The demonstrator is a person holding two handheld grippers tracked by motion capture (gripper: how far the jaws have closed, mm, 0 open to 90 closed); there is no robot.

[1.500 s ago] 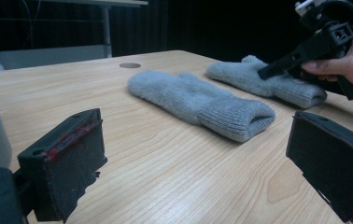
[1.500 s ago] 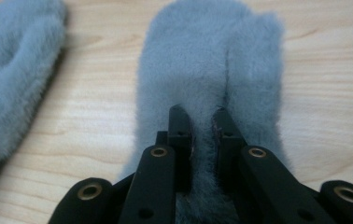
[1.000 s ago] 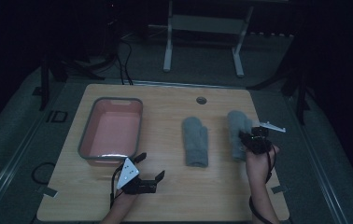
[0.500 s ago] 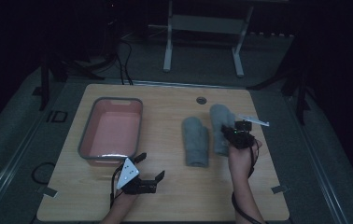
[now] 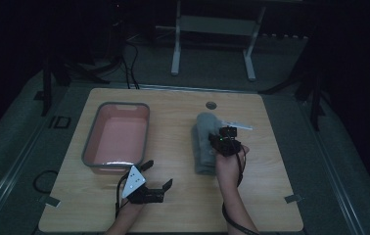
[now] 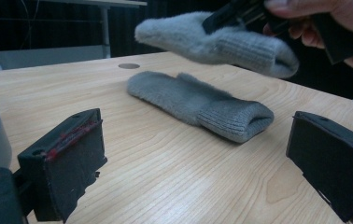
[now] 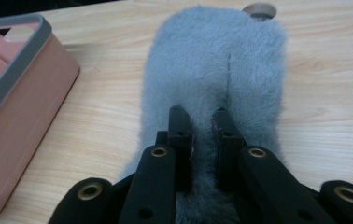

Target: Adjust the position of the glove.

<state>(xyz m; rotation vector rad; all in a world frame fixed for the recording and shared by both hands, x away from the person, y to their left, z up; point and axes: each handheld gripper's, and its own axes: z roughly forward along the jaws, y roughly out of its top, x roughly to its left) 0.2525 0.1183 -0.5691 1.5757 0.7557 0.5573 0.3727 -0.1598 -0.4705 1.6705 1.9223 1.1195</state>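
Observation:
Two fuzzy grey socks. One sock [image 6: 202, 105] lies flat on the wooden table [image 5: 173, 122], its cuff end [image 5: 203, 164] nearest me. My right gripper [image 5: 224, 139] is shut on the second sock [image 7: 216, 60] and holds it in the air just above the lying one [image 6: 221, 39]; the jaws pinch the fabric near its cuff [image 7: 201, 126]. My left gripper [image 5: 156, 178] rests low near the table's front edge, open, with nothing between its jaws [image 6: 198, 163], facing the socks.
A pink bin with a grey rim [image 5: 91, 147] stands at the left of the table, close beside the left gripper [image 7: 11, 93]. A round cable hole [image 5: 211, 105] sits near the far edge. Bare wood lies to the right of the socks.
My right gripper has carried its sock leftward from the right side of the table until it hangs over the lying sock. The left gripper has stayed put.

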